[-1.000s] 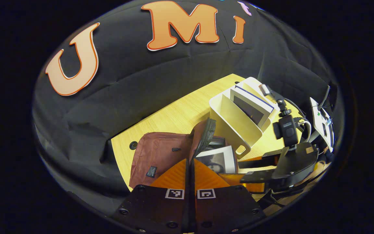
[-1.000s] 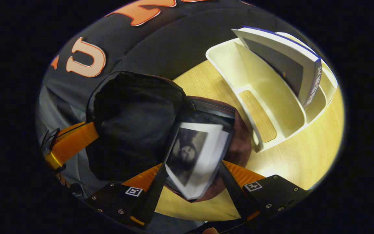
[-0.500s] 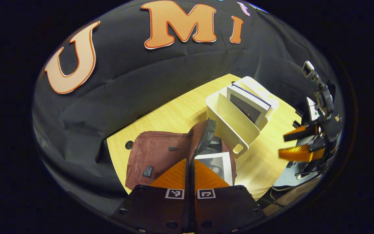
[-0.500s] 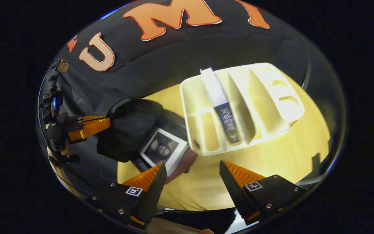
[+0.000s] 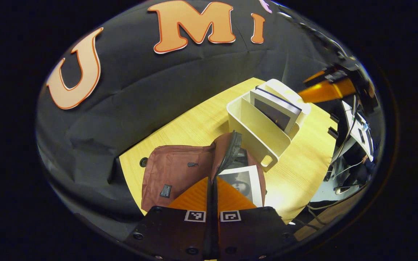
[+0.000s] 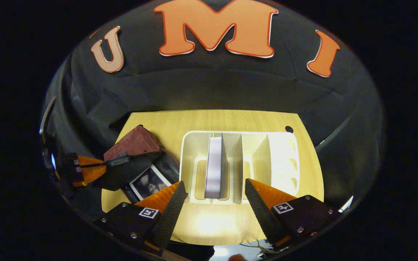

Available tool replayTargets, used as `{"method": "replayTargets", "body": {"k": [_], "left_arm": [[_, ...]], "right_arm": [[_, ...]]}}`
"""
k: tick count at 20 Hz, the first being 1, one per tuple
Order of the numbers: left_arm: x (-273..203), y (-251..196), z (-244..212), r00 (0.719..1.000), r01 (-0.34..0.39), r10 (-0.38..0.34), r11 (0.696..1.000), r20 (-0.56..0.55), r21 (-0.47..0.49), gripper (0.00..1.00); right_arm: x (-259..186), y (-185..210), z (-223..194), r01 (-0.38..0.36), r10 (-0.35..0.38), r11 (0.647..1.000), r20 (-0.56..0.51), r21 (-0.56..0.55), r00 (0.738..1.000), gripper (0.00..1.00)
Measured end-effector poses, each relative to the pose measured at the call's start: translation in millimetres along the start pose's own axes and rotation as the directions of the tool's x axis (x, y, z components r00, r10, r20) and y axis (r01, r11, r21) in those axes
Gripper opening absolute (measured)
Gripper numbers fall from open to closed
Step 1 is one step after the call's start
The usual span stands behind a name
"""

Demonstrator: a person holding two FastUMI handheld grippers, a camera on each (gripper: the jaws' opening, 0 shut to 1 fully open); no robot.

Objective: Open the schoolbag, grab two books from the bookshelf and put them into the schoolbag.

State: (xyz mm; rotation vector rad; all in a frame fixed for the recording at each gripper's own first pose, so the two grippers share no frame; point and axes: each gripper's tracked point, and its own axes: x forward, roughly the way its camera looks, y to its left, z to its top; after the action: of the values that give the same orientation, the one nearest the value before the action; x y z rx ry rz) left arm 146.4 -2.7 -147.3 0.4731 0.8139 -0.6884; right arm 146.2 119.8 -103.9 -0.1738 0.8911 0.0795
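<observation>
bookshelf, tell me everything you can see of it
The bookshelf is a cream, smooth, plastic-looking desktop rack standing upright on the wooden table, beside the open schoolbag. Upright dividers split it into slots, and the low front wall has oblong cut-outs. One book stands in a slot left of centre, leaning on a divider. The right gripper hangs open in front of it, not touching.

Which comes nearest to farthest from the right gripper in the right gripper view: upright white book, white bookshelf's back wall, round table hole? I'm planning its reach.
1. Upright white book, straight ahead of the right gripper.
2. White bookshelf's back wall, behind it.
3. Round table hole, beyond, right.
</observation>
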Motion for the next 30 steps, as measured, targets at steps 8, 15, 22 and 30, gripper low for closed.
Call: {"method": "replayTargets", "body": {"k": [8,15,22,30], "left_arm": [[-5.7,15.4,-9.9,1.000,-0.027,0.027,1.000,-0.013,-0.010,0.00],[-6.8,20.4,-11.5,0.999,-0.042,0.042,0.999,-0.022,-0.007,0.00],[-2.5,22.3,-13.6,0.998,-0.043,0.042,0.999,-0.040,-0.018,0.00],[3.6,21.1,-18.2,0.998,-0.038,0.036,0.999,-0.052,-0.032,0.00]], "right_arm": [[84.3,-5.0,-10.3,0.067,-0.096,0.989,-0.227,-0.135,0.969,0.99],[116.7,-9.1,-26.2,0.084,-0.070,0.996,-0.302,0.035,0.951,0.53],[84.6,-30.9,-12.7,0.063,-0.035,0.991,-0.216,0.122,0.976,0.43],[-39.4,-37.7,30.8,-0.050,0.048,0.986,0.013,0.158,0.999,0.33]]}}
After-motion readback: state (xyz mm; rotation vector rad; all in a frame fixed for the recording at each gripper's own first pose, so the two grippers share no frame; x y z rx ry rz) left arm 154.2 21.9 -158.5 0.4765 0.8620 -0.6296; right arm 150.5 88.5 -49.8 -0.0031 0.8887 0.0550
